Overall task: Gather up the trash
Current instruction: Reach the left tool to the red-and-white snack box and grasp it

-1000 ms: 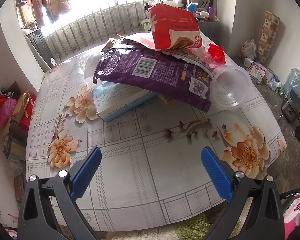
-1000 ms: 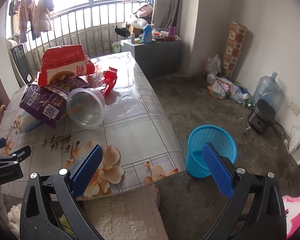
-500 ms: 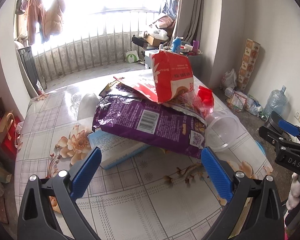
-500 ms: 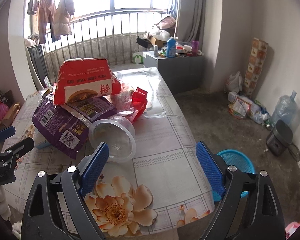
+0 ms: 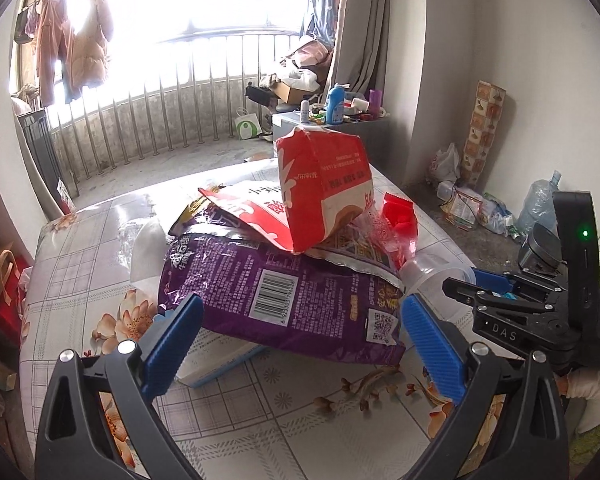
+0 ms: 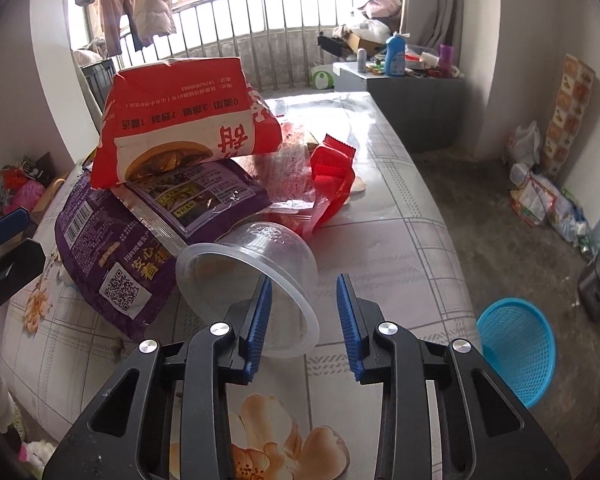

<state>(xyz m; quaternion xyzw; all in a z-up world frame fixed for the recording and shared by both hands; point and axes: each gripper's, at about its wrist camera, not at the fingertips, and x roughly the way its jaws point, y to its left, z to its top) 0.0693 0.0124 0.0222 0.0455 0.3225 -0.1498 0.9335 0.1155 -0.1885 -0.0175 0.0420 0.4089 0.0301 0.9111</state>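
Clear plastic is what matters here: in the left wrist view the clear plastic tub (image 5: pixel 436 276) lies on its side at the right edge of the trash pile, past the right fingertip of the left gripper (image 5: pixel 300 340). This gripper stands wide open and holds nothing; straight ahead of it is the purple bag (image 5: pixel 292 300), with the red bag (image 5: pixel 324 184) on top of it. The right gripper (image 5: pixel 476 284) enters this view from the right, and its tips are already at the tub, so the right hand is much the nearer one to it.

In the right wrist view the tub (image 6: pixel 252 276) lies on the floral tablecloth (image 6: pixel 380 208) with its mouth turned toward the camera and its base pointing away to the far right, toward the red wrapper (image 6: pixel 332 168). The right gripper (image 6: pixel 302 320) has just been closing. Its left finger (image 6: pixel 258 320) is inside the mouth, its right finger is outside the wall, and the near right part of the rim stands between the jaws. I judge that the pads do not yet press the wall, because a gap shows on the right side. The tub leans on the purple bag (image 6: pixel 112 256) at its left. The blue basket (image 6: pixel 516 344) stands on the floor, down to the right of the table, well apart from the tub.
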